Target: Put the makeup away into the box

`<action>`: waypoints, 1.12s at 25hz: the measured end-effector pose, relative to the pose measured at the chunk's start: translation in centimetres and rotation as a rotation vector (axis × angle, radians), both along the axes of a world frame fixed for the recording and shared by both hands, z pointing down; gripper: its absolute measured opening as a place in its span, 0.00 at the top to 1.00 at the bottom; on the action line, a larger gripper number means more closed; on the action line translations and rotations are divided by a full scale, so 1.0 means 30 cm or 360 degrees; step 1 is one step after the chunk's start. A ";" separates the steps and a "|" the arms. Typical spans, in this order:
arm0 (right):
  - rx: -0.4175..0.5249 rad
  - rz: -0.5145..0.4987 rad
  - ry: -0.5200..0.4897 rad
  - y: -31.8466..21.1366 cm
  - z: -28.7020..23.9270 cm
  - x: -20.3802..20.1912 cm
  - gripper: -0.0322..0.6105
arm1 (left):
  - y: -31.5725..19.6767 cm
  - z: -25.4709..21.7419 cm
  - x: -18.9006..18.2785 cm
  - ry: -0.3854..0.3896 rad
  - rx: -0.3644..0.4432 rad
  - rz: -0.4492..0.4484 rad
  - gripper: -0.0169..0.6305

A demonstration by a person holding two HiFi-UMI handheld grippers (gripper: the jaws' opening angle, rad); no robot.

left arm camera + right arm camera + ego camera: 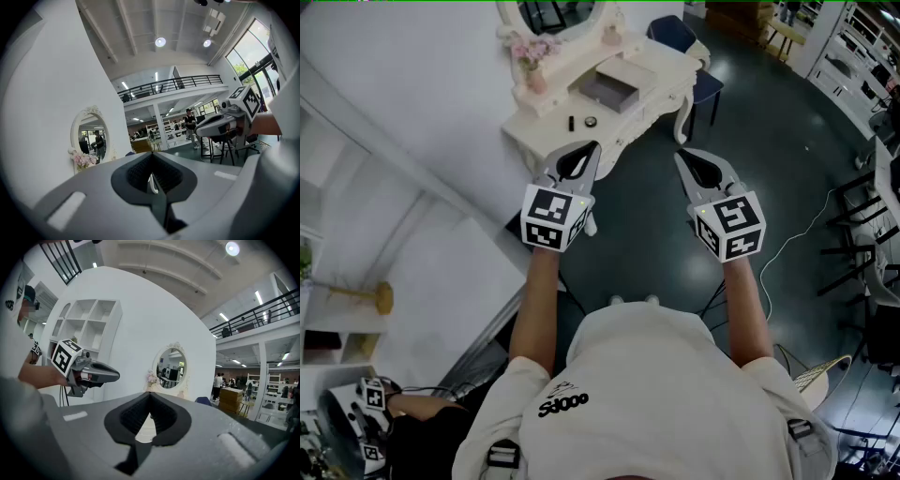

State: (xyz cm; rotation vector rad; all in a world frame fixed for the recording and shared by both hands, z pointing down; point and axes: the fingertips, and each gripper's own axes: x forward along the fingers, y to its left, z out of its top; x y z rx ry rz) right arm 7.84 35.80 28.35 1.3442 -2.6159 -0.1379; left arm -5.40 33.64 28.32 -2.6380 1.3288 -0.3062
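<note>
Left tongs (591,148) and right tongs (680,157) both pressed together, empty, held near level, well apart from white desk (542,129) bearing open box (614,86).

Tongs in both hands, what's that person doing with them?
A person holds out the left tongs and the right tongs, both shut and empty. Ahead stands a white dressing table with an open grey box and small dark makeup pieces near it. Nothing is picked up yet.
</note>
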 end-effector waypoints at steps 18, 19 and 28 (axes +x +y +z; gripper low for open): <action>-0.0012 -0.0041 -0.0048 -0.162 0.066 0.092 0.95 | -0.135 0.045 0.060 0.0097 -0.0013 -0.0114 0.97; -0.0011 -0.0048 -0.0042 -0.176 0.069 0.105 0.95 | -0.145 0.047 0.071 0.0093 -0.0009 -0.0121 0.97; -0.0022 -0.0116 -0.0044 -0.331 0.087 0.155 0.95 | -0.278 0.101 0.165 0.0015 -0.0044 -0.0126 0.97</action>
